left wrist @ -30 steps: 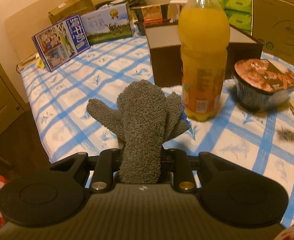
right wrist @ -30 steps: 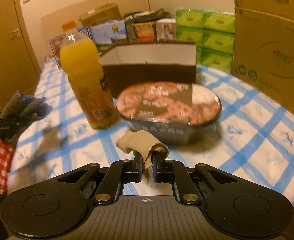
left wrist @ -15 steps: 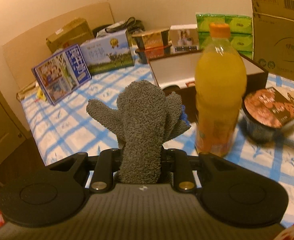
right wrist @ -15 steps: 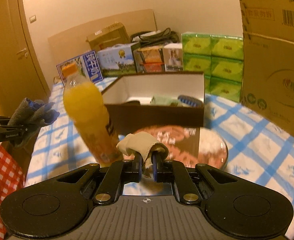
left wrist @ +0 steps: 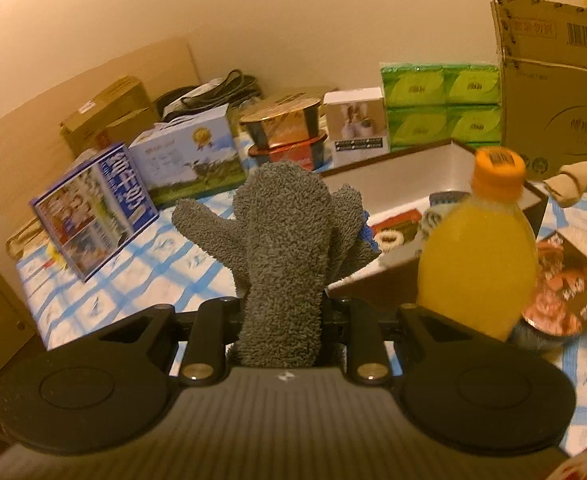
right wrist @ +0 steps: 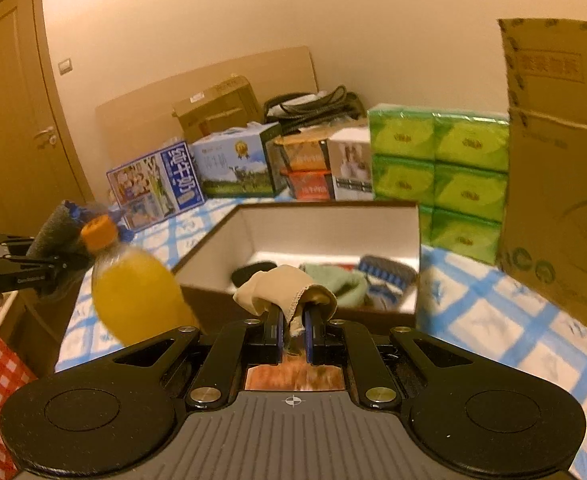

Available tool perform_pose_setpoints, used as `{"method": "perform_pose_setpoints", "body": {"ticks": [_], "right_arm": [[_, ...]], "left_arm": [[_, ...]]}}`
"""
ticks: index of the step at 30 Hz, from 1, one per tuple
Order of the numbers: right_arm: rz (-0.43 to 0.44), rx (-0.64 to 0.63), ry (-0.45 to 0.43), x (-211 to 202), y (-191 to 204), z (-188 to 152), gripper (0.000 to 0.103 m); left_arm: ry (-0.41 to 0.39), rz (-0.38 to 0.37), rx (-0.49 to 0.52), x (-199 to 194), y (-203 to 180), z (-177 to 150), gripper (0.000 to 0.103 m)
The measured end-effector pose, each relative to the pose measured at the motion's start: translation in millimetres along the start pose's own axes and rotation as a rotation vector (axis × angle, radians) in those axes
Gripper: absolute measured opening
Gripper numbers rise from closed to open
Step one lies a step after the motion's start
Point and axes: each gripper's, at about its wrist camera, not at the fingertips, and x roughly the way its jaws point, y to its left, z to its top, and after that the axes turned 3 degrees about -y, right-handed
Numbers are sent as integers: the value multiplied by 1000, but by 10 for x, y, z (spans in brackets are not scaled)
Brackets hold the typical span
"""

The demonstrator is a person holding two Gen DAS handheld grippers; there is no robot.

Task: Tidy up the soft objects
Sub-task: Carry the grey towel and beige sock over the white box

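Note:
A grey fluffy glove (left wrist: pixel 281 248) stands upright between the jaws of my left gripper (left wrist: pixel 281 320), which is shut on it. In the right wrist view that same gripper (right wrist: pixel 49 256) and the glove (right wrist: pixel 53 228) show at the far left. My right gripper (right wrist: pixel 292 324) is shut on a beige sock (right wrist: pixel 281 292); the sock (left wrist: pixel 573 178) also shows at the right edge of the left wrist view. Beyond both grippers an open brown box (right wrist: pixel 411 240) with white inner walls holds a green cloth (right wrist: pixel 341 280) and other soft items.
An orange juice bottle (right wrist: pixel 133 292) stands before the box's left corner, and a lidded noodle bowl (left wrist: pixel 565 280) sits right of it. Milk cartons (right wrist: pixel 157 184), green tissue packs (right wrist: pixel 437 172) and a tall cardboard box (right wrist: pixel 557 168) line the back and right of the blue-checked table (right wrist: pixel 493 320).
Both grippers have risen and moved toward the open box, each keeping its hold. The inside of the box has come into view; the bottle and the bowl now sit lower in both views.

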Motion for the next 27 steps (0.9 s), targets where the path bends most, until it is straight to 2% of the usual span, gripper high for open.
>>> {"method": "perform_pose_setpoints", "body": {"ticks": [13, 27], "right_arm": [[37, -18, 9, 742, -34, 396, 10], [20, 5, 97, 1790, -354, 729, 10]], "left_arm": [[-36, -114, 86, 620, -77, 504, 23], [19, -243, 195, 1680, -220, 868, 23]]}}
